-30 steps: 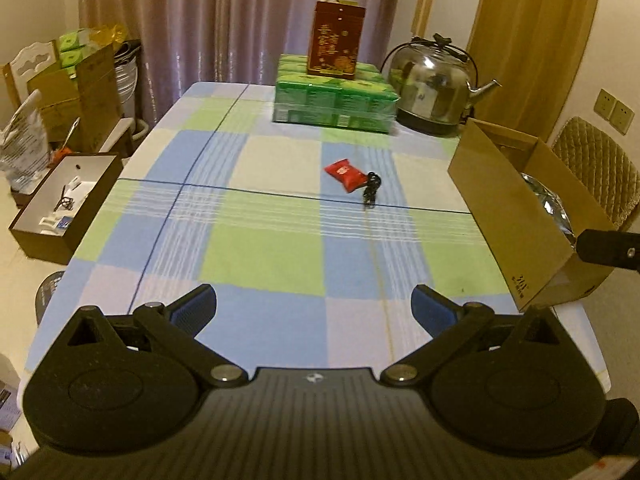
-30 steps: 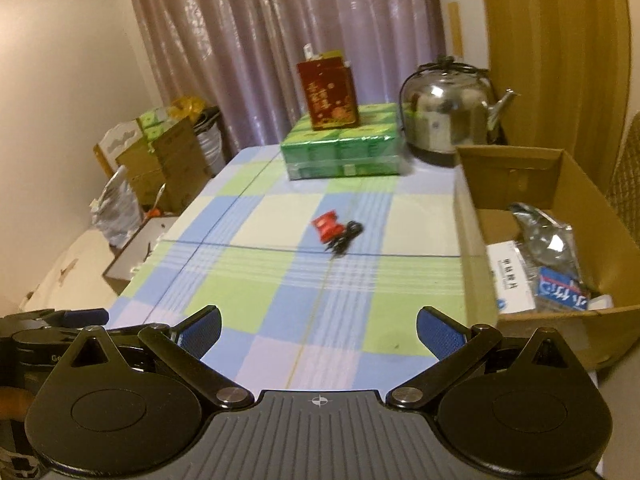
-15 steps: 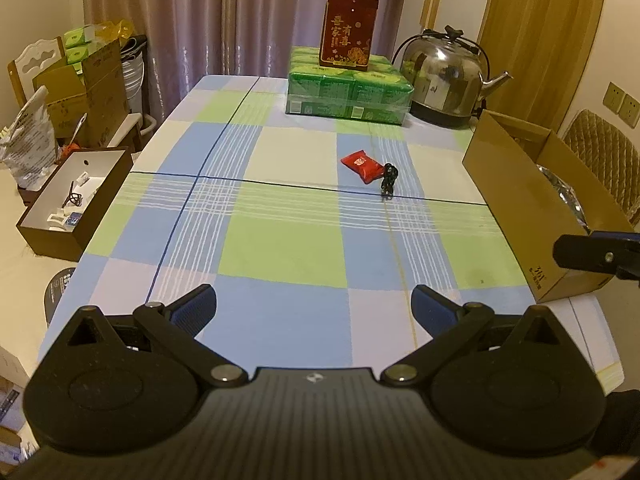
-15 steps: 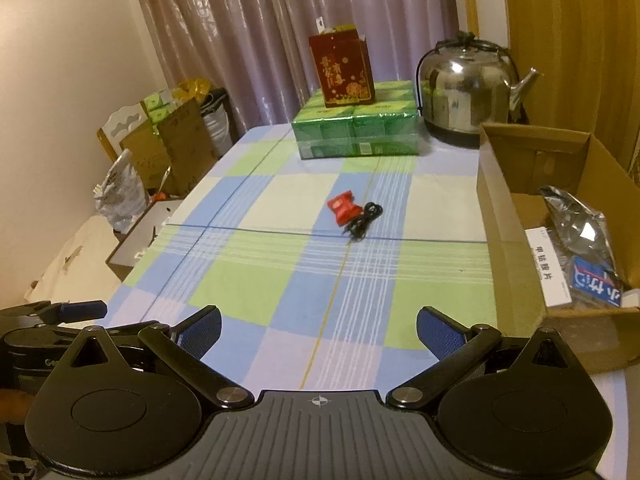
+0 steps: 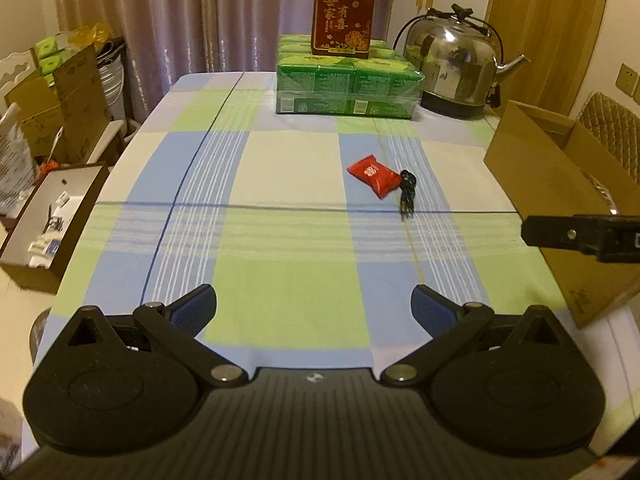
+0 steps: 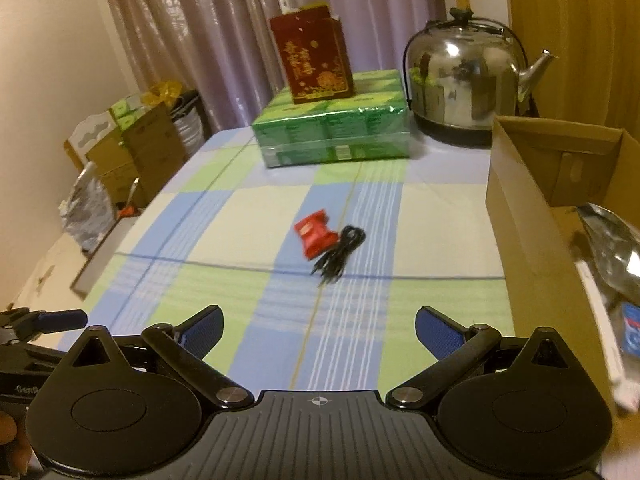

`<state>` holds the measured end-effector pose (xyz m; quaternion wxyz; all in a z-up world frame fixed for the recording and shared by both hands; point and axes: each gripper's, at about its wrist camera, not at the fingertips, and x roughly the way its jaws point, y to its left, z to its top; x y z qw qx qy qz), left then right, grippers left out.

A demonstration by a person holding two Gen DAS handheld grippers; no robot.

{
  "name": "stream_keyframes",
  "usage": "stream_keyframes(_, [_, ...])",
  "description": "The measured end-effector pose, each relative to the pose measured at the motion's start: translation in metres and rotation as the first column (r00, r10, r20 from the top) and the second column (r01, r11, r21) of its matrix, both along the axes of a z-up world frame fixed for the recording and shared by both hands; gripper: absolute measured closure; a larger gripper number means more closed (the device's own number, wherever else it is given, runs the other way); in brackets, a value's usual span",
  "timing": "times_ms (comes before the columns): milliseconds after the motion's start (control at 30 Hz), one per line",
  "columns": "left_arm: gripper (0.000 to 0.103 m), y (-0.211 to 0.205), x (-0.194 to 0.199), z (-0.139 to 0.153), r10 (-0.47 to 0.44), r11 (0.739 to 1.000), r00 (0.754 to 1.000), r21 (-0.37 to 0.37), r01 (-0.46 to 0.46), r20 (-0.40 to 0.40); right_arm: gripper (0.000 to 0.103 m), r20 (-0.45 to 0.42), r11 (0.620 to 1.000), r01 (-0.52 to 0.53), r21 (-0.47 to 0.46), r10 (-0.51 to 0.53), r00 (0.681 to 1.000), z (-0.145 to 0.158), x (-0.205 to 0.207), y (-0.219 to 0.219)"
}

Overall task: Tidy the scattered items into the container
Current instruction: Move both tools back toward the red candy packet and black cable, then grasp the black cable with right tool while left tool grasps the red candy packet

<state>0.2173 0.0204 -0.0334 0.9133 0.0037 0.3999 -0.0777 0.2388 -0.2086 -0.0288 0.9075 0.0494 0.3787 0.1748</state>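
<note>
— Grippers first: what are the nearest ones doing?

— Left gripper (image 5: 314, 304) hangs over the near edge of the checked tablecloth (image 5: 280, 272), blue pads spread wide, nothing between them. Right gripper (image 6: 319, 328) is the same, though its jaws have just been closing a little; they are still wide apart and empty.

— And the scattered items?

— Mid-table, well ahead of both grippers, lies a red snack packet (image 6: 315, 234). Touching its right side is a coiled black cable (image 6: 340, 254), stretched toward the near edge. Both lie flat on the cloth, outside the container.

— Where is the container?

— Cardboard box (image 6: 532, 216) stands along the right edge of the table, open on top. Inside it I can see a silvery bag (image 6: 616, 256) and some white and blue packs, too blurred to name.

— Farther back?

— A green shrink-wrapped pack of tissues (image 5: 348, 88) at the far end, with a dark red gift box (image 5: 344, 14) upright on top of it. Just to its right sits a steel kettle (image 5: 456, 64). Behind them hangs a curtain (image 5: 200, 12).
</note>
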Motion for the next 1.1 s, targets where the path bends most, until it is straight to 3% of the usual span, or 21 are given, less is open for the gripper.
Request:
stream_keyframes(33, [0.001,-0.001,0.008,-0.004,-0.005,1.000,1.000,0.005,0.005,0.001,0.016,-0.003,1.000,0.000,-0.002,0.000,1.000,-0.005,0.009,0.001])
stream_keyframes(133, [0.002,-0.006,0.035,-0.018,-0.024,1.000,1.000,0.015,0.024,0.004,0.022,-0.011,1.000,-0.002,-0.007,0.002,1.000,-0.023,0.034,0.006])
stream_keyframes(333, [0.002,-0.013,0.080,-0.044,-0.028,0.999,1.000,0.030,0.027,0.013,0.047,-0.026,1.000,0.000,-0.012,0.000,1.000,-0.059,0.078,0.015])
stream_keyframes(667, [0.003,-0.017,0.133,-0.069,-0.035,0.999,0.999,0.030,0.034,0.024,0.056,-0.024,1.000,0.001,-0.009,-0.002,1.000,-0.092,0.123,0.031])
stream_keyframes(800, [0.003,-0.017,0.146,-0.073,-0.036,0.999,0.999,0.027,0.035,0.031,0.063,-0.007,0.998,-0.008,-0.061,0.008,1.000,-0.098,0.127,0.041])
stream_keyframes(867, [0.003,-0.018,0.149,-0.074,-0.041,0.999,0.999,0.022,0.041,0.033,0.067,0.009,0.996,-0.017,-0.091,0.018,1.000,-0.100,0.128,0.045])
stream_keyframes(933, [0.005,-0.020,0.152,-0.075,-0.046,0.999,0.998,0.020,0.046,0.033,0.085,0.019,0.993,-0.019,-0.115,0.021,1.000,-0.101,0.127,0.046])
stream_keyframes(1100, [0.010,-0.027,0.160,-0.077,-0.068,0.998,0.998,0.003,0.068,0.017,0.092,0.039,0.987,-0.028,-0.155,0.034,0.999,-0.101,0.122,0.037])
